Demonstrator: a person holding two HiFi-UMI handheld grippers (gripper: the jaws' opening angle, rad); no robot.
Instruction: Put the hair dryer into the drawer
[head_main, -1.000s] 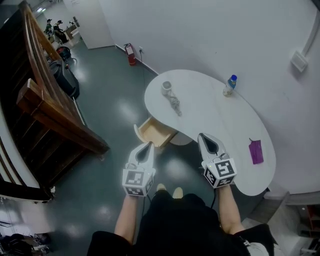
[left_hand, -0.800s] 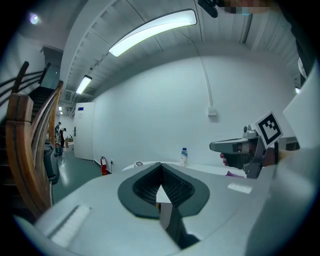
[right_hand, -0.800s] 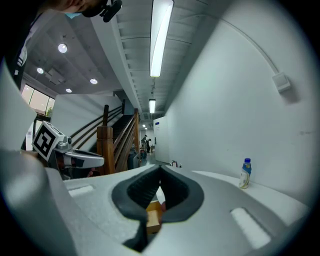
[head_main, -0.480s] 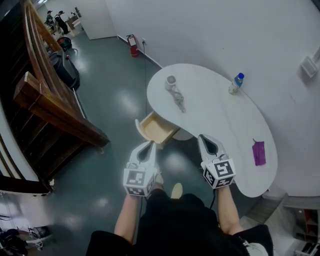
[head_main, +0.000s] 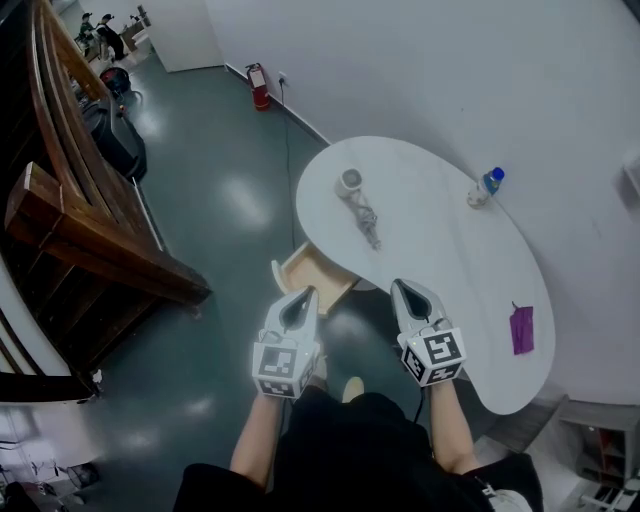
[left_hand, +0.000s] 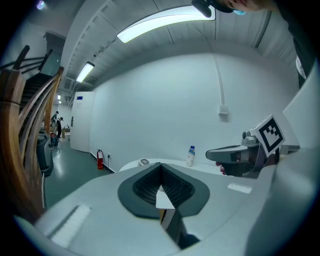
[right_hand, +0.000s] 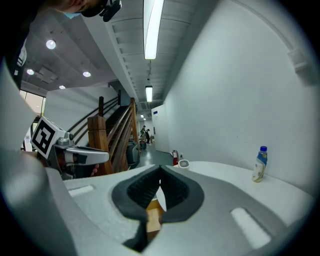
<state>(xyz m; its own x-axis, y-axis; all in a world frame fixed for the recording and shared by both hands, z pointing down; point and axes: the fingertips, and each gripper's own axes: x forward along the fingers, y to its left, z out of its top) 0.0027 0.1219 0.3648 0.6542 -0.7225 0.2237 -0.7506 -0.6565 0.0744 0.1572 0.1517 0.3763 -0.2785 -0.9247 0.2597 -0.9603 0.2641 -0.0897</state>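
Both pairs of jaws are clenched on nothing: the left gripper and the right gripper each show their ribbed pads meeting at the tips, with no object between them. They hang side by side in front of the person, short of the white surface.

The hair dryer lies on the far left part of that surface, nozzle end away from the person and cord trailing toward the near edge, well apart from either gripper. The wooden drawer stands pulled open below the surface's near edge, just ahead of the left gripper, and what shows of its inside looks bare.

By my reading, only the opening of the drawer is done. Reaching, grasping, carrying and lowering the dryer all remain. A bottle and a purple cloth sit to the right, out of the way.
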